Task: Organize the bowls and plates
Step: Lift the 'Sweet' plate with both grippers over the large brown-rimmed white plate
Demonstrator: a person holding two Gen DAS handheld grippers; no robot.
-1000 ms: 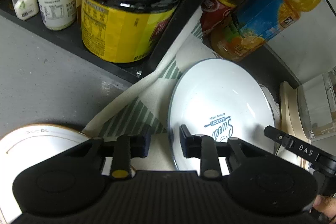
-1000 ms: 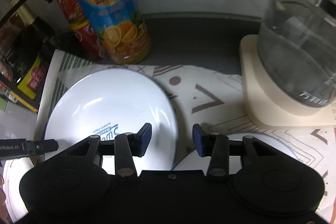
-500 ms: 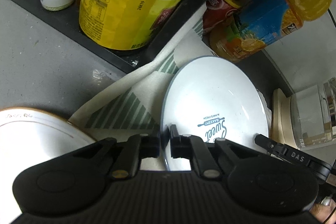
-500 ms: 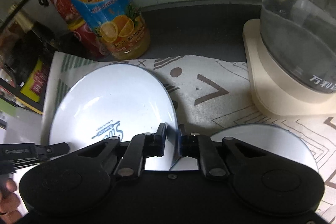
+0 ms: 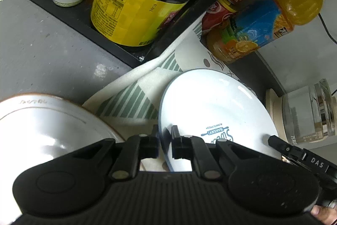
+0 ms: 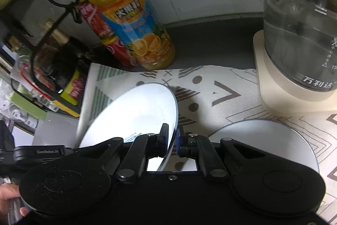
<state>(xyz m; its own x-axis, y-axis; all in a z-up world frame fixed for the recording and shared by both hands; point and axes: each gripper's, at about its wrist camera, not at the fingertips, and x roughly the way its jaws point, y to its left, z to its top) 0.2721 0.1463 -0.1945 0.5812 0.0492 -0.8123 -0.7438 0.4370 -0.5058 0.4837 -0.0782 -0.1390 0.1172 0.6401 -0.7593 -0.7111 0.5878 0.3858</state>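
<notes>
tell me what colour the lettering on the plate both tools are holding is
Blue lettering on the white plate; clearest in the left wrist view.

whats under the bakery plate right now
The bakery plate, tilted up, has the patterned cloth under its raised far edge. Whatever lies below its near edge is hidden by the right gripper.

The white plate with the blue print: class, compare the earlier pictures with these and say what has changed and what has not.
Both grippers closed on the white plate: the left gripper on its left rim, the right gripper on its right rim. The plate, flat on the mat before, now tilts up on its right side. The juice bottle, glass kettle, second plate and mat stayed put.
</notes>
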